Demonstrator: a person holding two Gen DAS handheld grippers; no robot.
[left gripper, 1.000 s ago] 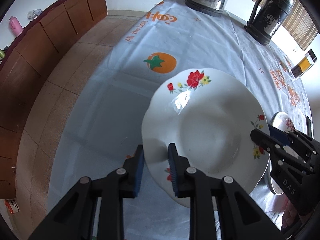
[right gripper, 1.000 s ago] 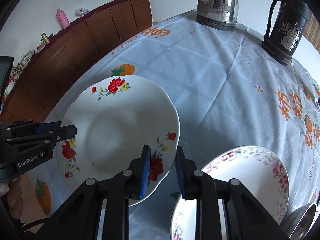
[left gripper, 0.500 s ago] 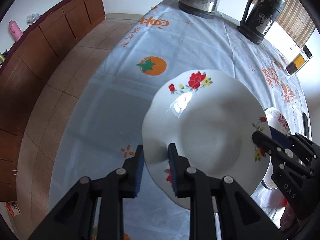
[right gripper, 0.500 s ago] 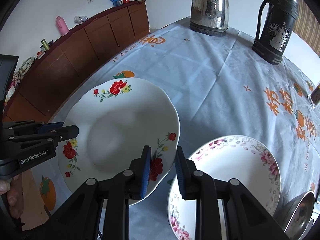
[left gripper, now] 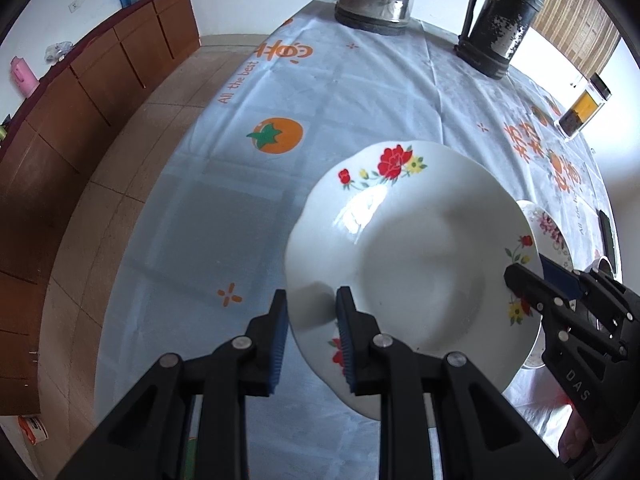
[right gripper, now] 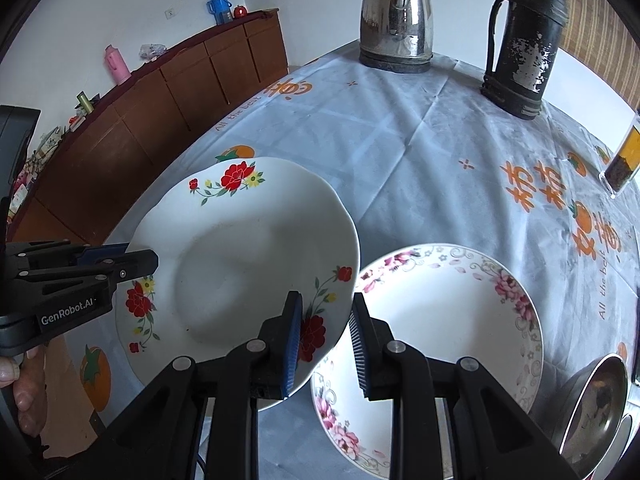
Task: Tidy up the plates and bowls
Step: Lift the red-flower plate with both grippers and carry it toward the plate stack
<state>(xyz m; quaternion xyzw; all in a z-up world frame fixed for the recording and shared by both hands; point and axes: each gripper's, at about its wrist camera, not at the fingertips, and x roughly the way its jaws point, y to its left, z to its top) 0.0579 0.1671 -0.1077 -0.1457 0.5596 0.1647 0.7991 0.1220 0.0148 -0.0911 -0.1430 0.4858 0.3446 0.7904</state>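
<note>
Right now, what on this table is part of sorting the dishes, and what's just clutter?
Job:
red-flower plate, held by left claw and right claw
pink-flower plate
metal bowl

Clutter:
kettle
black flask
jar

"All the best" in orange on the tablecloth, beside large orange Chinese characters. "GenRobot.AI" in white on the left claw. "DAS" in white on the right claw.
</note>
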